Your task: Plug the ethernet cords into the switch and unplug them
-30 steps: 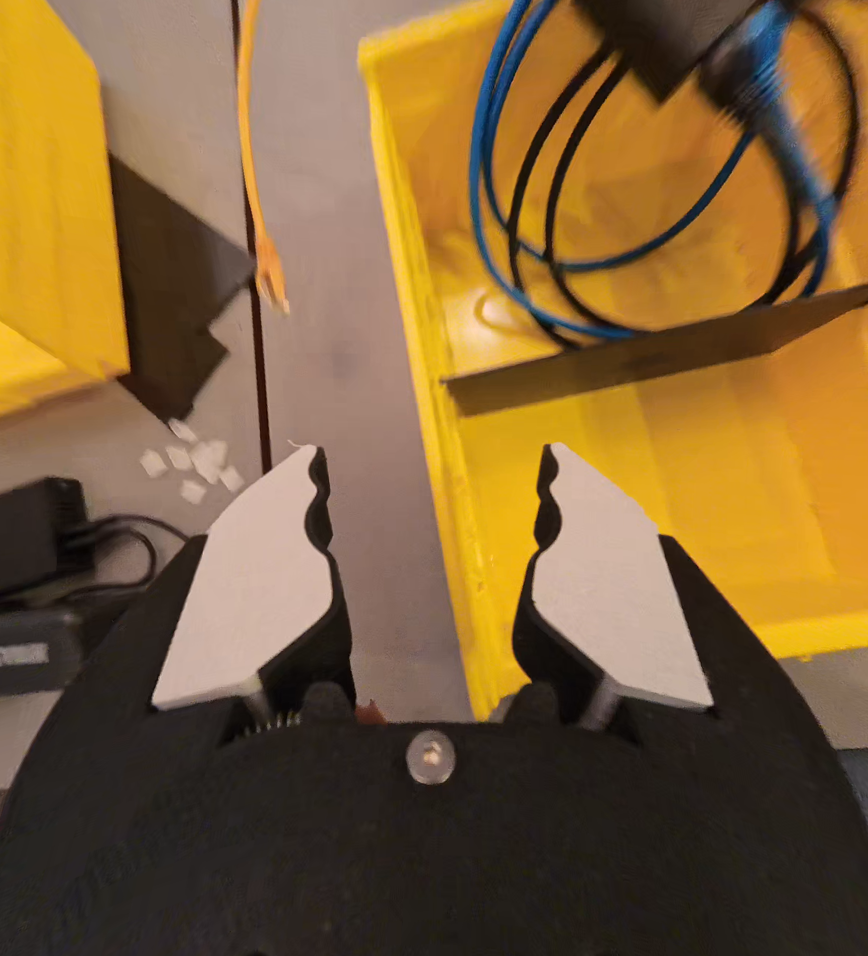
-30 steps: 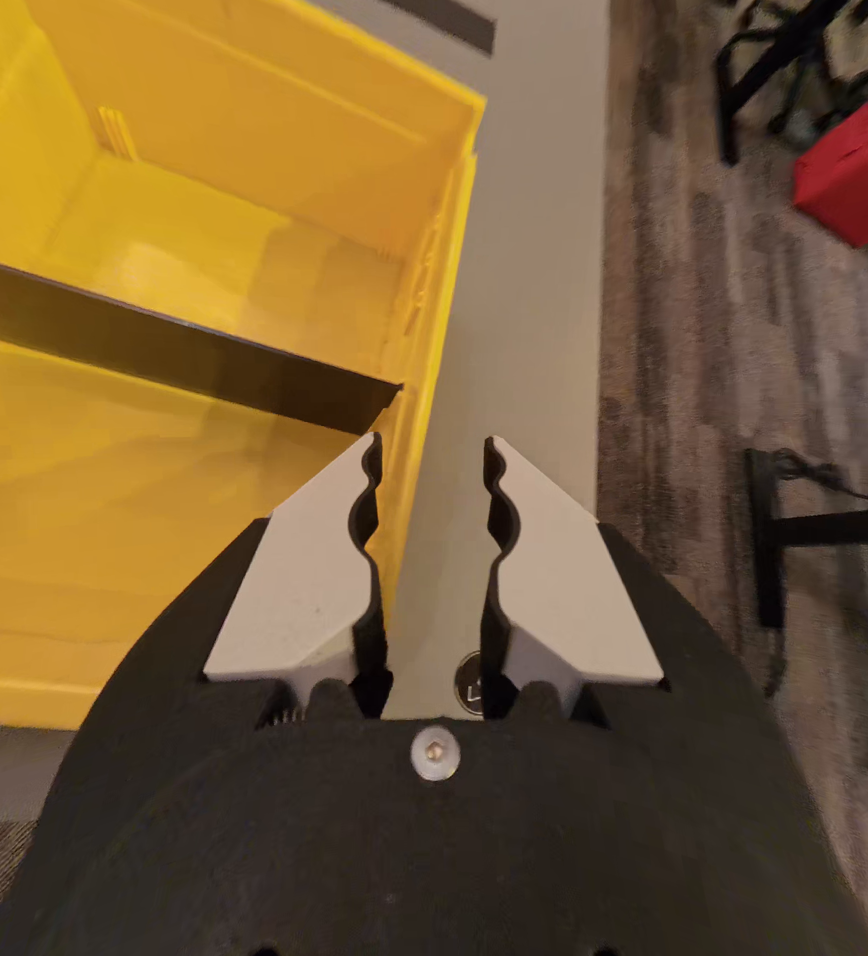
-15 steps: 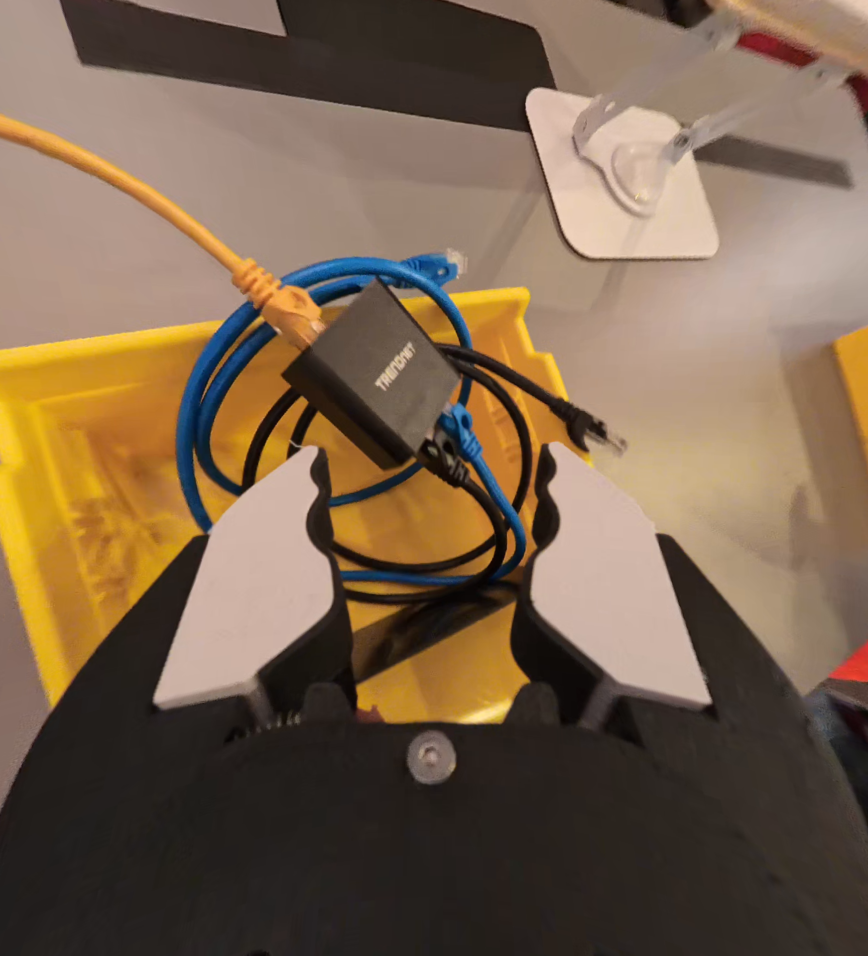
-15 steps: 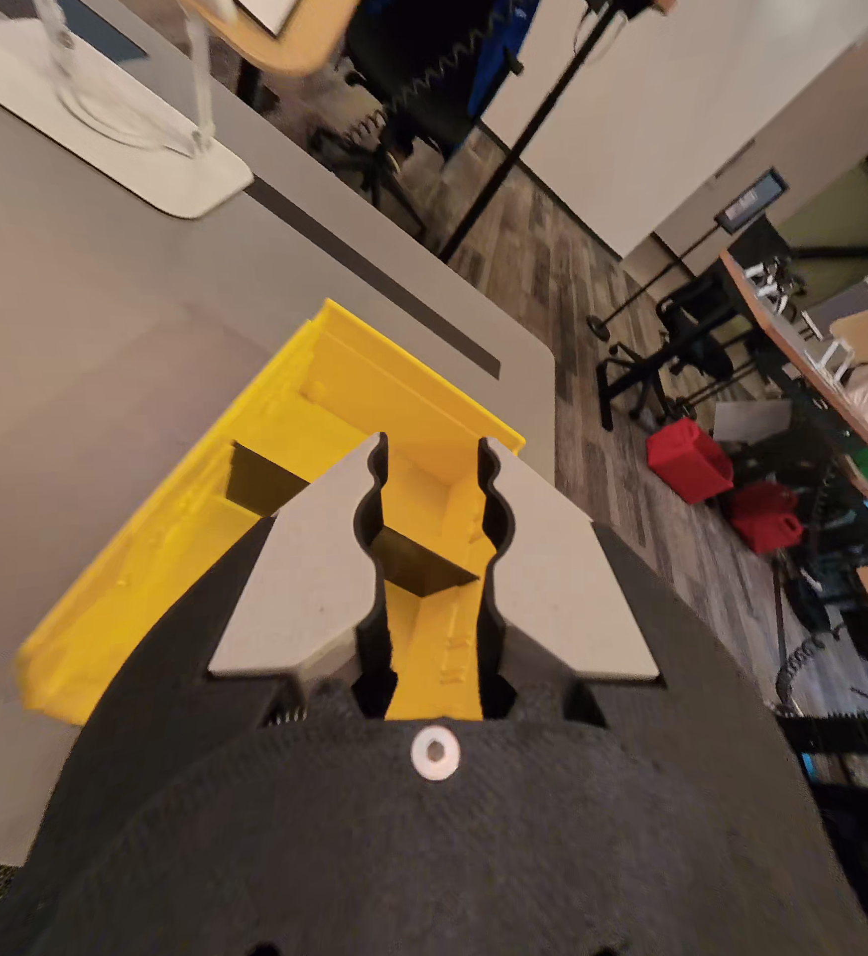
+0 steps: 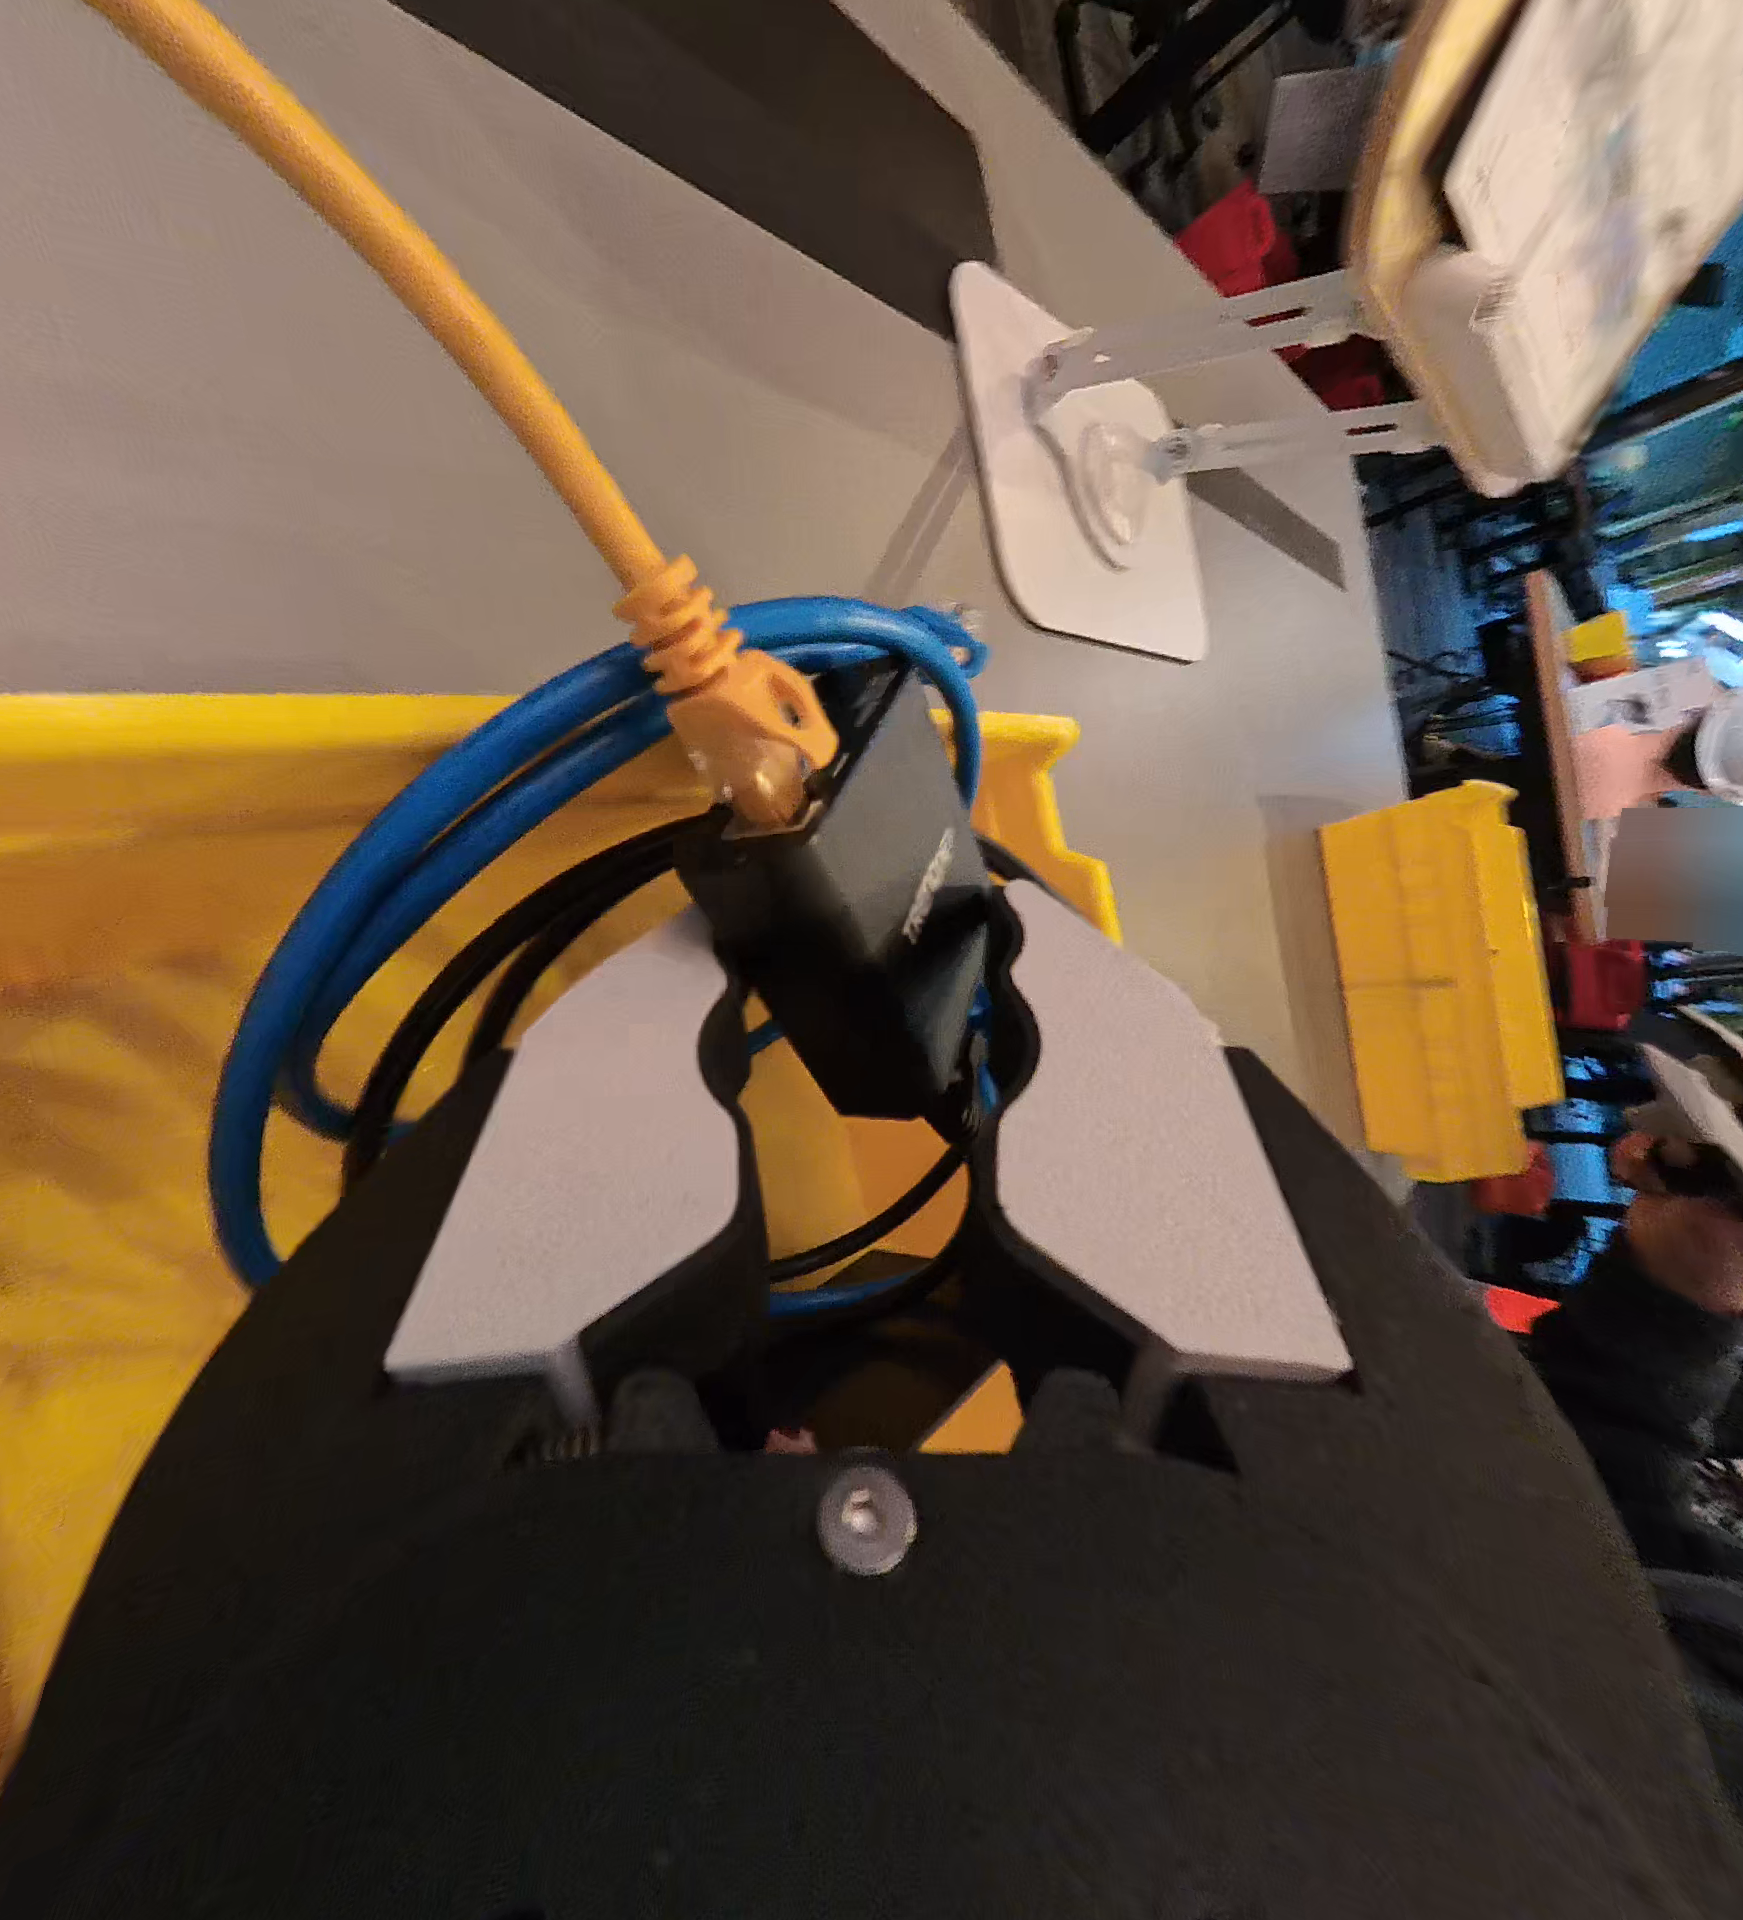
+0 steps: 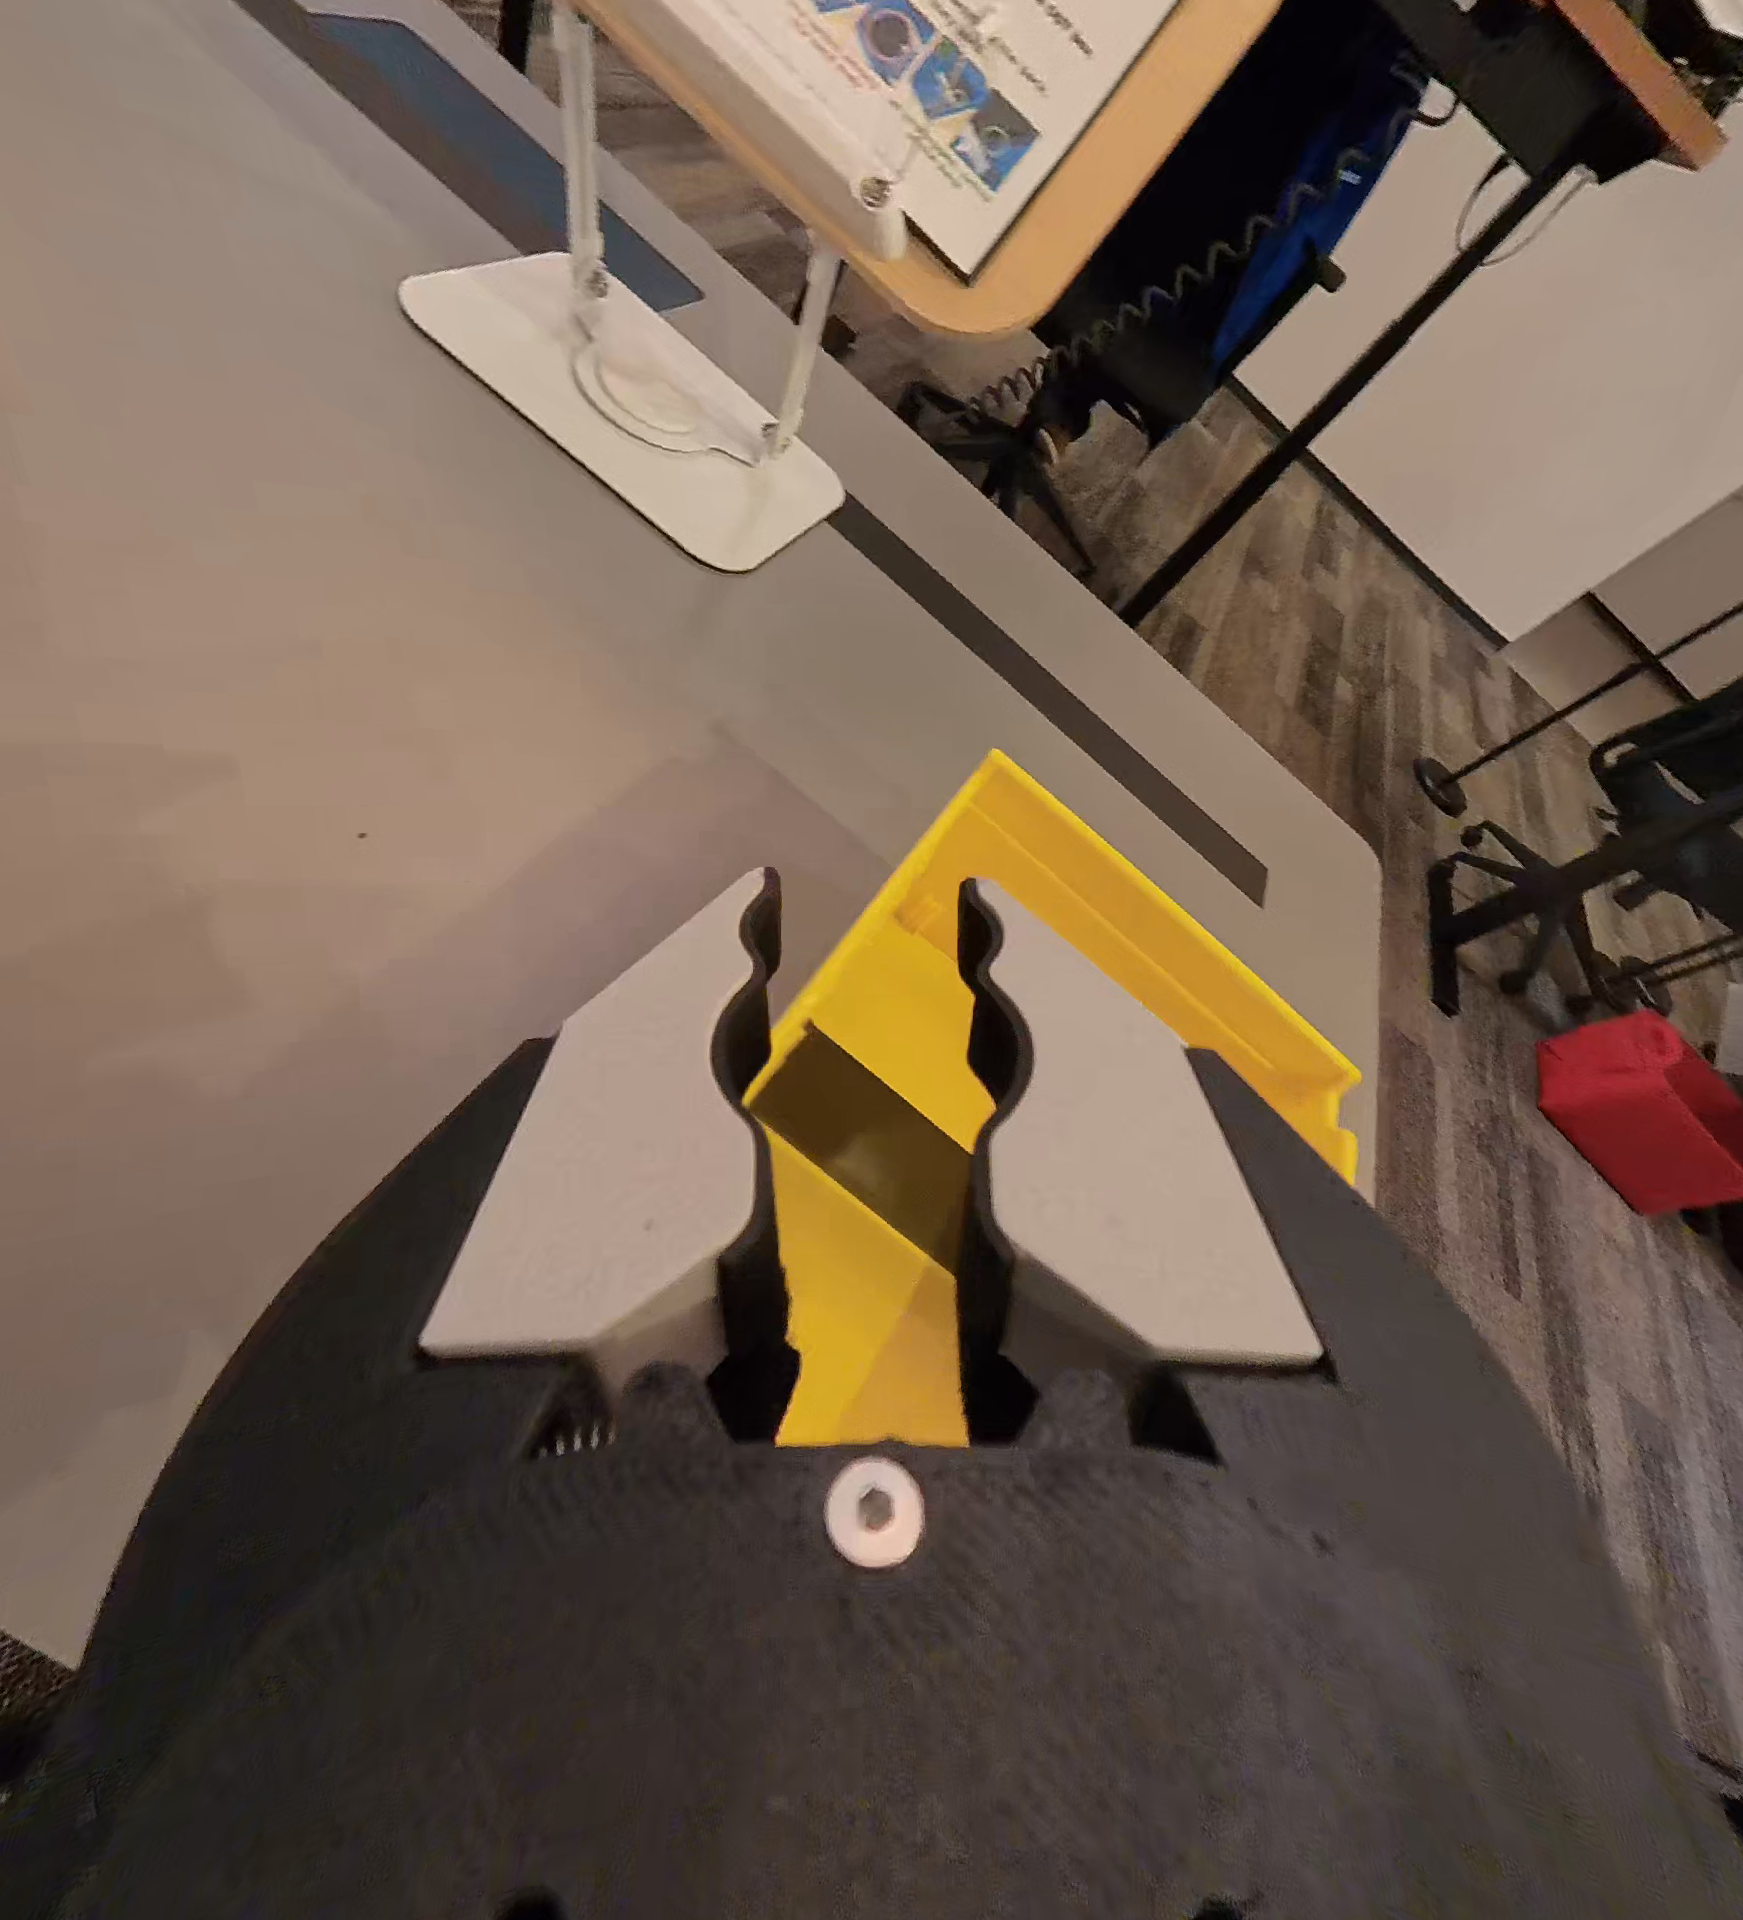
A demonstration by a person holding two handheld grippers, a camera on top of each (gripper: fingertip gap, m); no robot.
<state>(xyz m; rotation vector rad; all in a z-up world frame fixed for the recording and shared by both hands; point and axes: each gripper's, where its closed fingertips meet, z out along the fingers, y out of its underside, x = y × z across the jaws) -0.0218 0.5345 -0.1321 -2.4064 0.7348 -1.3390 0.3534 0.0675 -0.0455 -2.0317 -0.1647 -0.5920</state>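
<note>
In the left wrist view my left gripper (image 5: 862, 914) has its fingers closed on the sides of the black switch (image 5: 836, 883), which sits tilted over the yellow bin (image 5: 119, 831). An orange ethernet cord (image 5: 493, 343) is plugged into the switch's upper end by its orange plug (image 5: 742, 727). A coiled blue cord (image 5: 327, 935) and a black cord (image 5: 451, 997) loop around and below the switch. In the right wrist view my right gripper (image 6: 867, 894) is partly open and empty, above a yellow bin (image 6: 1106, 914) with a black divider (image 6: 867, 1122).
A white stand base (image 6: 628, 405) with a tilted board stands on the grey table (image 6: 223, 727); it also shows in the left wrist view (image 5: 1085, 499). A second yellow bin (image 5: 1428, 987) lies to the right. Red boxes (image 6: 1646, 1122) and chairs are on the floor past the table edge. My right fingertips sit around 60 centimetres from my left ones.
My left gripper swung from the table over the bin, came down around the switch and narrowed its fingers onto it. My right gripper tilted up from the bin; its gap stayed about the same.
</note>
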